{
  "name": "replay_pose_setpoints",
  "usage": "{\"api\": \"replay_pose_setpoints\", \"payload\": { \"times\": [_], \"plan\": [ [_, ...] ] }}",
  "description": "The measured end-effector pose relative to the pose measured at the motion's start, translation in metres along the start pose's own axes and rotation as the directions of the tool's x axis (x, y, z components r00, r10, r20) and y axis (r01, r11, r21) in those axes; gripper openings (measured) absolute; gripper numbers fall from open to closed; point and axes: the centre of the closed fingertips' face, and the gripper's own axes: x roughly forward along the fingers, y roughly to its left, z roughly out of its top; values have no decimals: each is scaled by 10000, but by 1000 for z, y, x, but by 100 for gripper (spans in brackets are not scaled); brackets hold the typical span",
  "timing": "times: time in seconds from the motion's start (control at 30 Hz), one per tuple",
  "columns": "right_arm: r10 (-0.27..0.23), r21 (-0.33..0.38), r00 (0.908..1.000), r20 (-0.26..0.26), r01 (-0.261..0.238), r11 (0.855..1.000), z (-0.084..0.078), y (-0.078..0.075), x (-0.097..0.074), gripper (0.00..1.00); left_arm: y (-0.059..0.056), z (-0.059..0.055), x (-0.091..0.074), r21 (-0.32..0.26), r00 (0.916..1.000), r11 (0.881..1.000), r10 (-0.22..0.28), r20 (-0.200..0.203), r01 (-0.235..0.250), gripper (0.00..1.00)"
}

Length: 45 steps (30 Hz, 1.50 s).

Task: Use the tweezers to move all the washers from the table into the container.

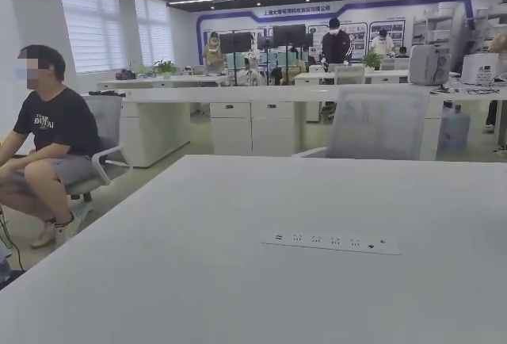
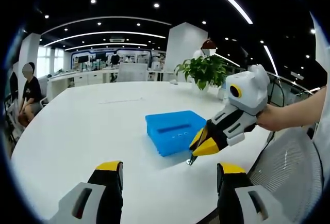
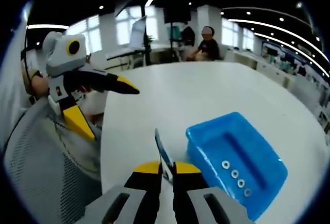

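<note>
At the lower middle of the right gripper view, my right gripper (image 3: pixel 165 168) has its jaws pressed together on the tweezers (image 3: pixel 162 152), which point up the frame. Just to their right, the blue container (image 3: pixel 211 125) sits close to the worktop (image 3: pixel 206 90) edge by the mesh chair (image 3: pixel 41 152), with four washers (image 3: pixel 236 175) in a row inside. My left gripper (image 2: pixel 170 170) holds its jaws spread above wide, bare worktop.
</note>
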Motion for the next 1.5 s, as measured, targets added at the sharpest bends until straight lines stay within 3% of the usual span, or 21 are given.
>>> {"api": "replay_pose_setpoints", "payload": {
  "times": [0.07,0.1,0.17,0.33,0.6,0.93,1.13,1.3,1.4,1.5],
  "plan": [
    [-45,-678,9998,-170,34,9977,0,2,0,4,0,0,0,9,10000,10000,13,0,-13,75],
    [-28,-1293,9992,-395,-23,9916,-1,4,1,4,0,0,0,10,10000,10000,11,7,-11,75],
    [-45,-1837,9981,-614,-69,9830,0,7,2,3,0,0,0,17,10000,10000,-12,-8,12,75],
    [151,-2038,9982,-573,-265,9787,5,13,4,2,1,0,0,15,10000,10000,25,2,-25,75],
    [336,-1913,9994,20,-326,9810,31,14,-5,3,1,0,0,12,10000,10000,17,8,-17,75],
    [194,-518,9906,1357,-124,9986,70,-6,-25,3,0,0,0,16,10000,10000,-4,8,4,75],
    [-5,359,9848,1737,-58,9993,79,-22,-30,3,0,0,0,13,10000,10000,-2,14,2,75],
    [-281,1809,9765,2135,-112,9834,82,-42,-34,3,0,0,0,8,10000,10000,-2,21,2,75],
    [-424,2014,9788,2004,12,9795,77,-55,-33,3,0,1,0,13,10000,10000,-3,26,3,75],
    [-604,2633,9775,2019,53,9647,74,-68,-31,3,0,1,0,-4,10000,10000,-8,33,8,75]
  ]
}}
